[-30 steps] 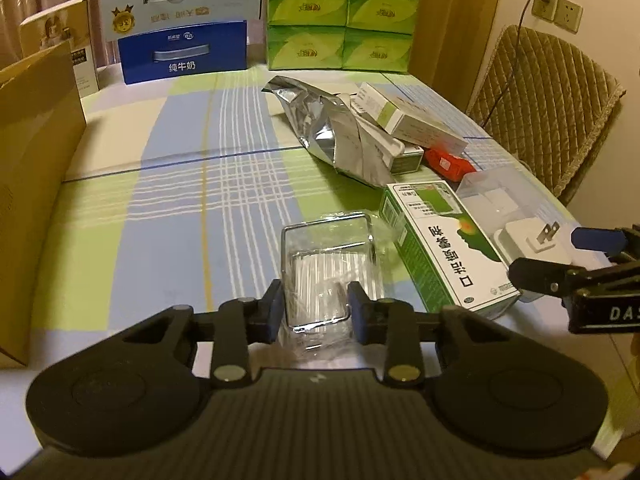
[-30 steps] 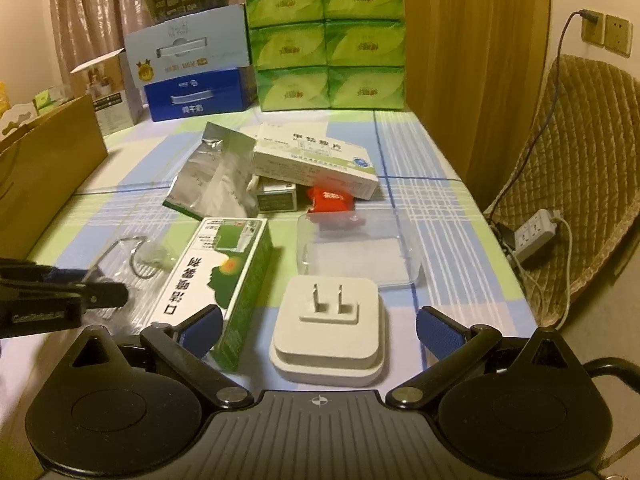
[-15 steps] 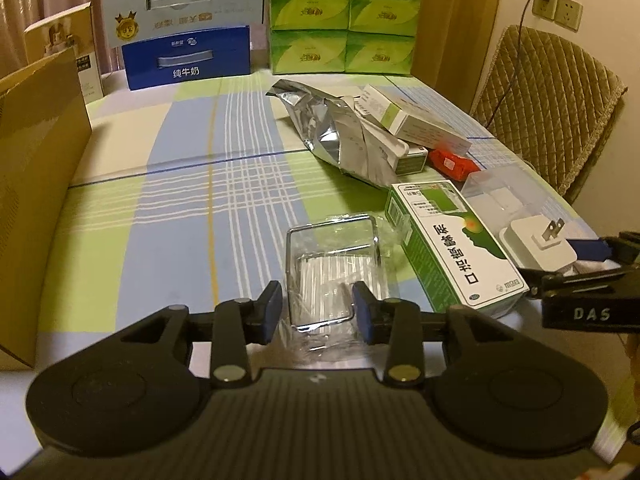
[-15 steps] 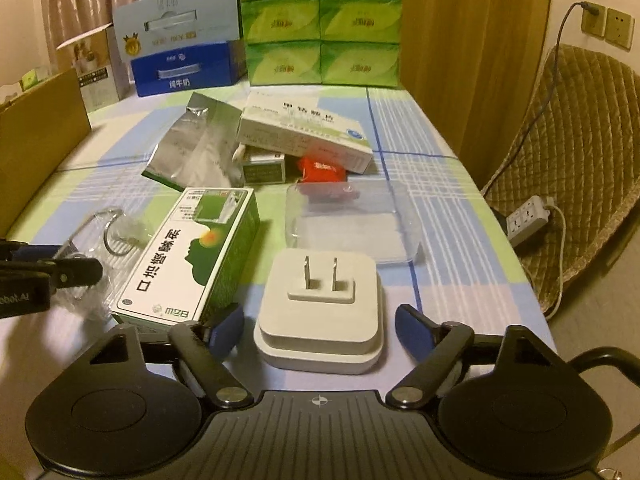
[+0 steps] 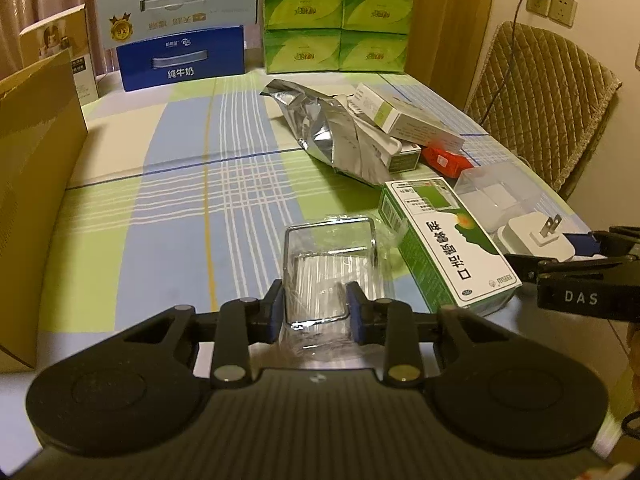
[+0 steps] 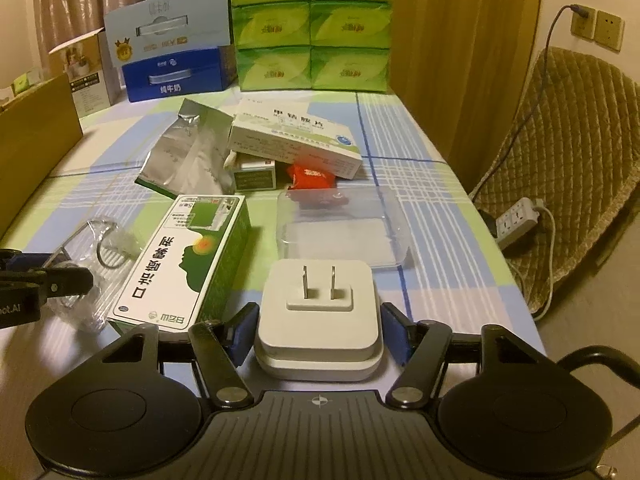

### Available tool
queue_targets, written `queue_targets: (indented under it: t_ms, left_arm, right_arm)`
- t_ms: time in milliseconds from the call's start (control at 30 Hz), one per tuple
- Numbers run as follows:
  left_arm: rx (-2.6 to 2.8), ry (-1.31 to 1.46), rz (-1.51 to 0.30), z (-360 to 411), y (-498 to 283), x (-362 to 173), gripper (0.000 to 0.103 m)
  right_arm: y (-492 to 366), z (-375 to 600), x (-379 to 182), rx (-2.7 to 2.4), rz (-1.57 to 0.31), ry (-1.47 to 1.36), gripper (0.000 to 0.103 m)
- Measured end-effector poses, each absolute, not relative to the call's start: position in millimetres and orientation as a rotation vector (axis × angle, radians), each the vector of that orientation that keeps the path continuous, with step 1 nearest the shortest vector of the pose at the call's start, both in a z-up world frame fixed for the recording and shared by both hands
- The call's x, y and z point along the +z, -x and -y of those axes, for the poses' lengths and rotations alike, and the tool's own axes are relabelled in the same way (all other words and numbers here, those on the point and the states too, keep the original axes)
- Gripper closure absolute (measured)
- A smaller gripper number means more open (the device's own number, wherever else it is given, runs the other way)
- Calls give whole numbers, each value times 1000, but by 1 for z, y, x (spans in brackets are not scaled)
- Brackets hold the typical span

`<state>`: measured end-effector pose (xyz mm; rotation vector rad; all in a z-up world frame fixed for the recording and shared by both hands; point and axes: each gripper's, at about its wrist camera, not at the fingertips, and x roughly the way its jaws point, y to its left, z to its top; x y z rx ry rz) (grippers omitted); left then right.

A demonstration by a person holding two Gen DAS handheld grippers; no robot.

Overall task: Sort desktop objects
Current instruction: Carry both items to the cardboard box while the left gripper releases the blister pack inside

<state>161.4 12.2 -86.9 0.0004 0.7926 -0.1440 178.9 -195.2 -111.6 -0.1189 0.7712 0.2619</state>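
Right gripper (image 6: 319, 330) jaws closing, white charger (image 6: 318, 312) between, not yet clamped: may slip. Left gripper (image 5: 316, 307) jaws closing, pinching clear packet (image 5: 328, 276): crush risk.

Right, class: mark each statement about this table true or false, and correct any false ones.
1. The white plug adapter lies prongs up between the right gripper's fingers. True.
2. The left gripper straddles a red packet. False: a clear plastic packet.
3. The green medicine box stands upright. False: it lies flat.
4. The silver foil pouch lies beyond the green medicine box. True.
5. The stacked tissue packs are blue. False: green.
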Motion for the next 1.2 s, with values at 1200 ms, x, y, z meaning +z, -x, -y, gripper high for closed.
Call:
queue_targets:
  t_ms: [1200]
  left_arm:
    - [26,5,-558,-141,-86,83,77]
  right_arm:
    - [-125,52,59,546,-564,50,41]
